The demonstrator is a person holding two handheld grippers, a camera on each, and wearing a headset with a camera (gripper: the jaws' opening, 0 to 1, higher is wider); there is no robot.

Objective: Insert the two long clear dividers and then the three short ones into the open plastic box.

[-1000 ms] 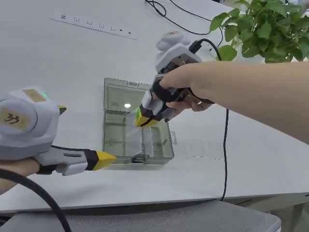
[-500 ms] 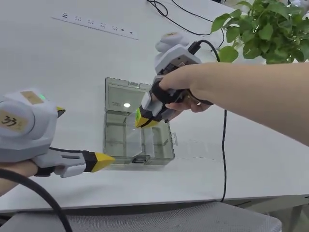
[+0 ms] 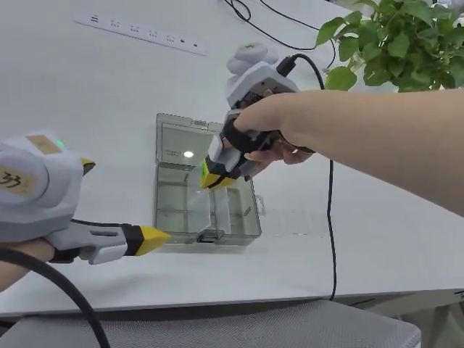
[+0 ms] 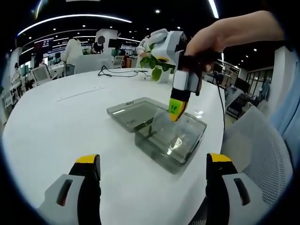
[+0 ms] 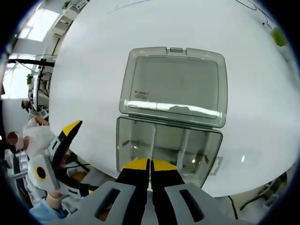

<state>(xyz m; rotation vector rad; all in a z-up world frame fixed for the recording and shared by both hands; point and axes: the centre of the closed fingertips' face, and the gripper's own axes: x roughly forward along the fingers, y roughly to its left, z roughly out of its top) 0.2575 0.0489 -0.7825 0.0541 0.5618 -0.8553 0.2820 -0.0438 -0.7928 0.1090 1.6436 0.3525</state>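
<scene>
**Plastic box**: open on the white counter, lid laid flat behind the base.
**Fitted partitions:** in the right gripper view at least two clear walls appear to stand across the base. Exact count and type cannot be told.
**Right hand-held gripper**: above the base, jaws pressed together. The left gripper view shows a clear divider hanging from its tips over the box, so it is judged to be grasping that piece.
**Left hand-held gripper**: near the box's front corner, jaws spread wide, carrying nothing.
**Loose clear pieces**: faint, flat on the counter just right of the box.
**Progress:** judged partway, with one divider in hand and more left to insert.
</scene>
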